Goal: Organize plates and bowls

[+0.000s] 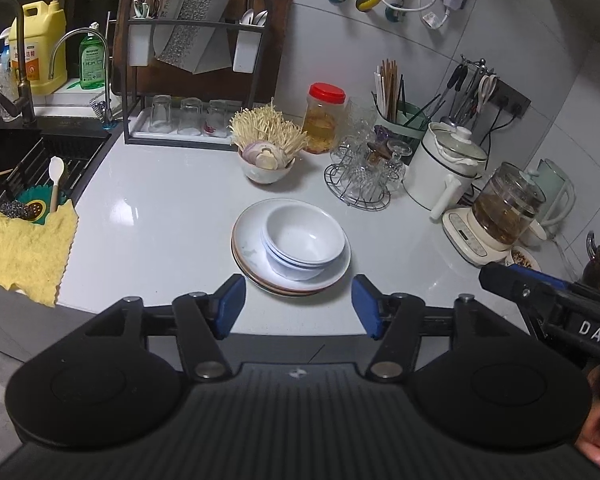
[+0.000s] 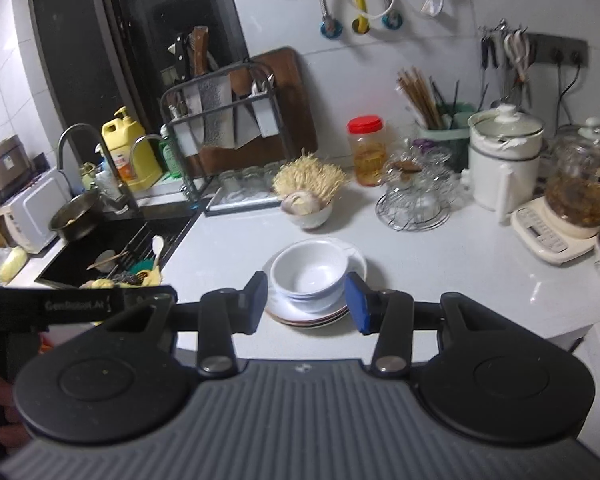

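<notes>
A stack of white bowls [image 1: 304,238] sits on a stack of plates [image 1: 248,252] in the middle of the white counter. My left gripper [image 1: 298,308] is open and empty, just in front of the plates, near the counter's front edge. My right gripper [image 2: 306,300] is open and empty too; in its view the bowls [image 2: 310,268] and the plates [image 2: 312,316] lie just beyond its fingertips, between the two pads. The right gripper also shows at the right edge of the left wrist view [image 1: 548,300].
Behind the stack stand a bowl of enoki mushrooms [image 1: 266,148], a red-lidded jar [image 1: 324,118], a wire glass rack [image 1: 364,172], a white pot [image 1: 444,164] and a glass kettle [image 1: 500,208]. A knife and glass rack [image 1: 192,72] is at the back. The sink [image 1: 28,168] and a yellow cloth [image 1: 24,248] are to the left.
</notes>
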`<move>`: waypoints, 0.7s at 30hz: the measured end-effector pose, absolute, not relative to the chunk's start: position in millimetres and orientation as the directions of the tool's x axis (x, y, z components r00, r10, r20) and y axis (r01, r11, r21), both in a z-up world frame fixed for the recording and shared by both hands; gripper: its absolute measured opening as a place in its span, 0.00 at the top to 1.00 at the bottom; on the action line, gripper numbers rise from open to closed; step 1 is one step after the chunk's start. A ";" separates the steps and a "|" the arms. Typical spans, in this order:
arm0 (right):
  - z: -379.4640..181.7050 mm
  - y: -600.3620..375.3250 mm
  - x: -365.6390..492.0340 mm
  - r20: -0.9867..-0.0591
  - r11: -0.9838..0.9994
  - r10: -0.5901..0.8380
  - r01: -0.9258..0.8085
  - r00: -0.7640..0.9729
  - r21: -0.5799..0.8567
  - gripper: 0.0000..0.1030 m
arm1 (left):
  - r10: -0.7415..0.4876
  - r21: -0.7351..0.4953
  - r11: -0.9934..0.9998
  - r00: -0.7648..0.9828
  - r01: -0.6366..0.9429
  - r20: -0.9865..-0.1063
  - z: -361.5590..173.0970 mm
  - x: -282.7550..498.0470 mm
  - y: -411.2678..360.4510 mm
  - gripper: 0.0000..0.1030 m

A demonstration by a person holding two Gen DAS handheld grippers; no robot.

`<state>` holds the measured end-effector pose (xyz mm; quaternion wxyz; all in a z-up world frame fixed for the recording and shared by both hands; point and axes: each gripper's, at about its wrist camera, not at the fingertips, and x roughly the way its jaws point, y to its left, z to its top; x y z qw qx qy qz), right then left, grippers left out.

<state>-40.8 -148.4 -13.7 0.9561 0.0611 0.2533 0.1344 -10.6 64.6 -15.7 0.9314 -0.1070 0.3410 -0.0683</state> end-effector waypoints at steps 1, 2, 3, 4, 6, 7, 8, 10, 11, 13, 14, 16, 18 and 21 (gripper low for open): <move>-13.3 -149.2 -43.5 -0.469 0.955 0.292 -0.232 0.833 0.184 0.55 | -0.211 -0.254 0.965 0.754 0.060 -0.622 -15.7 -12.0 63.3 0.29; -13.5 -150.2 -46.0 -0.472 0.955 0.295 -0.235 0.831 0.182 0.50 | -0.220 -0.261 0.963 0.748 0.065 -0.626 -15.8 -13.2 61.8 0.28; -13.8 -151.0 -47.8 -0.476 0.955 0.293 -0.233 0.829 0.181 0.47 | -0.228 -0.269 0.961 0.744 0.068 -0.628 -15.7 -14.4 60.0 0.25; -13.8 -151.4 -49.8 -0.476 0.956 0.290 -0.230 0.831 0.180 0.47 | -0.234 -0.273 0.959 0.743 0.071 -0.627 -15.5 -15.7 59.0 0.21; -14.1 -152.6 -52.2 -0.473 0.957 0.289 -0.230 0.832 0.179 0.42 | -0.229 -0.264 0.962 0.742 0.072 -0.631 -14.6 -17.4 57.0 0.17; -14.1 -153.3 -52.5 -0.473 0.958 0.283 -0.225 0.835 0.176 0.40 | -0.220 -0.254 0.965 0.742 0.069 -0.633 -13.3 -17.5 56.1 0.14; -14.0 -154.5 -52.4 -0.471 0.960 0.279 -0.222 0.837 0.174 0.39 | -0.213 -0.245 0.967 0.742 0.067 -0.636 -12.3 -17.3 55.6 0.13; -13.9 -156.5 -52.3 -0.470 0.961 0.272 -0.215 0.839 0.173 0.39 | -0.199 -0.228 0.972 0.738 0.062 -0.645 -10.5 -17.3 56.0 0.10; -14.0 -157.3 -52.4 -0.471 0.961 0.271 -0.212 0.840 0.176 0.39 | -0.189 -0.219 0.974 0.736 0.057 -0.650 -9.3 -17.5 56.9 0.10; -14.7 -158.5 -52.9 -0.480 0.962 0.266 -0.202 0.836 0.182 0.39 | -0.172 -0.198 0.979 0.738 0.053 -0.652 -6.0 -18.0 59.4 0.09; -14.9 -158.8 -53.5 -0.483 0.963 0.264 -0.198 0.835 0.185 0.39 | -0.166 -0.190 0.980 0.739 0.053 -0.653 -4.8 -18.6 60.2 0.08; -15.2 -158.7 -55.9 -0.486 0.962 0.263 -0.191 0.833 0.194 0.39 | -0.162 -0.178 0.982 0.739 0.057 -0.654 -2.6 -19.6 62.0 0.08; -14.4 -158.8 -58.4 -0.493 0.964 0.254 -0.175 0.832 0.202 0.39 | -0.148 -0.164 0.985 0.730 0.050 -0.668 -1.0 -19.1 63.3 0.08; -14.1 -158.2 -62.8 -0.497 0.965 0.248 -0.168 0.831 0.201 0.39 | -0.144 -0.160 0.986 0.732 0.048 -0.666 0.4 -21.3 64.8 0.07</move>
